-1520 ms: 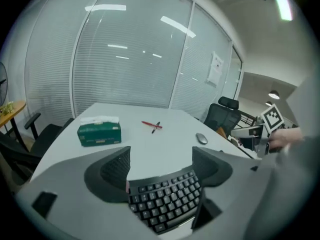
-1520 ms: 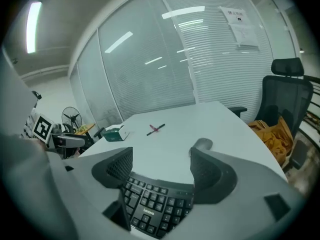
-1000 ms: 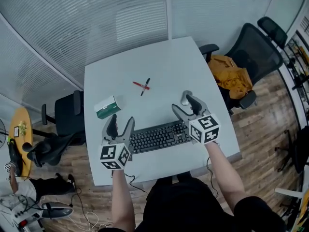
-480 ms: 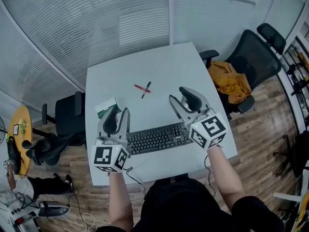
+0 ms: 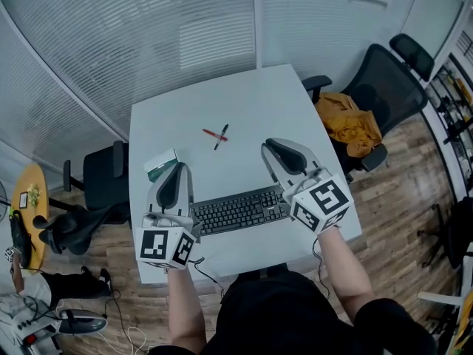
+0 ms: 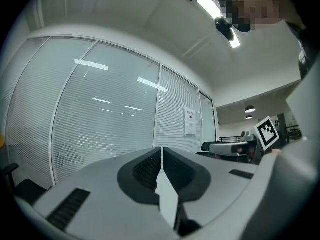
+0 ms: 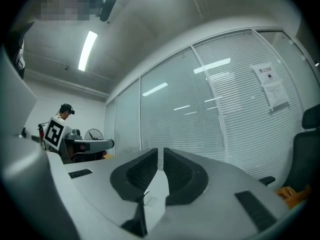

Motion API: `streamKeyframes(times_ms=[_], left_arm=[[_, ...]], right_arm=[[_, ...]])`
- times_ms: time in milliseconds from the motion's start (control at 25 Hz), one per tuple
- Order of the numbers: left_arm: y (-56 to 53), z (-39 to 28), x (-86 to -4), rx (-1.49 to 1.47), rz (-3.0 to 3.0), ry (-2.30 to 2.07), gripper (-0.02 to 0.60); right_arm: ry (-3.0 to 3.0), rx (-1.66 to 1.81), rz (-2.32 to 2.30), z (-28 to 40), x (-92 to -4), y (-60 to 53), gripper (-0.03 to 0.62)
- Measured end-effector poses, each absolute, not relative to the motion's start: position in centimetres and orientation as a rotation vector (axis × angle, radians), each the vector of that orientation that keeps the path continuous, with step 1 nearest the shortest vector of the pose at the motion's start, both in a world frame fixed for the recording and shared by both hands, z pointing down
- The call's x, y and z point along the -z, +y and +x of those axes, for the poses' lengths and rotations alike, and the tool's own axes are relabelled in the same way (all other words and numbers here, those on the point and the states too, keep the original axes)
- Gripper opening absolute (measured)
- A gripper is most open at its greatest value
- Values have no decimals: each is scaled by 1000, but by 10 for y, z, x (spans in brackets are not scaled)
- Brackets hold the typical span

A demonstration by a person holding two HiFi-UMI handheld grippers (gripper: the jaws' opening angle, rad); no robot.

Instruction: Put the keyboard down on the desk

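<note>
Keyboard [image 5: 240, 210] rests on the desk [image 5: 244, 102]. Your left gripper [image 5: 177, 167], by its left end, has its jaws together and empty. Your right gripper [image 5: 269, 145] has just been closing on nothing. Withdraw both without brushing the keys.

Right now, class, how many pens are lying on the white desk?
2. A red pen and a black pen lie touching near the desk's middle, beyond the keyboard. Part of the desk is covered, so another may be hidden.

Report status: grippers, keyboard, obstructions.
Left gripper and right gripper: jaws just closed, nothing between them. Black rectangular keyboard lies flat on the white desk, neither gripper touching it. No obstructions.
</note>
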State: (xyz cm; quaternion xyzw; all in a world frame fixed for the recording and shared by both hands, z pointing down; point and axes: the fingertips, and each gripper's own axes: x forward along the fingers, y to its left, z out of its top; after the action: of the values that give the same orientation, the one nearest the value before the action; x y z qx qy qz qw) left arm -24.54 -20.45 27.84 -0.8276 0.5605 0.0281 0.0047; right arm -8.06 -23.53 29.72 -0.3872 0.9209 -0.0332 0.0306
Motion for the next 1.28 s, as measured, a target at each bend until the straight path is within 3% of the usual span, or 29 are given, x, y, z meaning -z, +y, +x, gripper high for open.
streamKeyframes(times_ms=[320, 1280], left_arm=[[-203, -239, -284, -72, -2595, 1756, -2], [-198, -232, -276, -54, -2613, 1713, -2]], right_arm=[[2854, 114, -1158, -79, -301, -228, 12], [2875, 89, -1158, -74, -299, -222, 9]])
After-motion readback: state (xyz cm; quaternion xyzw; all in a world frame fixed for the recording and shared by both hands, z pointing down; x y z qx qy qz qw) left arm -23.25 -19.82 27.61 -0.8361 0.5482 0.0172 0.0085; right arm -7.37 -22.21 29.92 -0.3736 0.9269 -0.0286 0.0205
